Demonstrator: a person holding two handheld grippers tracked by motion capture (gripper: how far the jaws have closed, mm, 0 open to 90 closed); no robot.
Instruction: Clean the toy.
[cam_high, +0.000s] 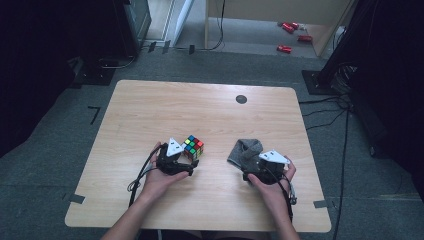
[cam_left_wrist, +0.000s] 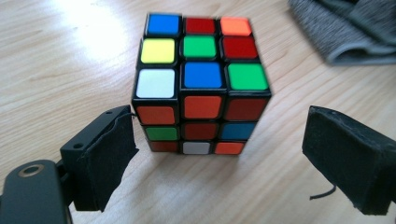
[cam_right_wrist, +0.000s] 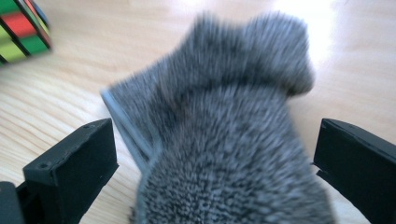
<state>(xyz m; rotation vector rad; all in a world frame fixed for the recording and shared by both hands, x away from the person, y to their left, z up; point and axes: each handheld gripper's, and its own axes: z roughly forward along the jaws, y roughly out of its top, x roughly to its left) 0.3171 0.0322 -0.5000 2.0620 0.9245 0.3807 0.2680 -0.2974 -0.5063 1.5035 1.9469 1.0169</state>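
Observation:
A scrambled colour cube (cam_high: 193, 147) (cam_left_wrist: 201, 84) stands on the wooden table (cam_high: 210, 115), just ahead of my left gripper (cam_high: 187, 162) (cam_left_wrist: 224, 163). That gripper's jaws stand wide apart, one on each side of the cube's near face, and neither pad touches it. A grey sock (cam_high: 245, 152) (cam_right_wrist: 224, 140) lies crumpled to the right of the cube. My right gripper (cam_high: 252, 170) (cam_right_wrist: 215, 172) is open, with the sock lying between its spread jaws and not pinched. The cube's corner (cam_right_wrist: 21, 30) also appears at the top left of the right gripper view.
A small dark round mark (cam_high: 241, 99) sits near the table's far edge. Cables trail from both grippers toward the near edge. Beyond the table are a dark cabinet, floor cables and several red items (cam_high: 290, 35) on the floor.

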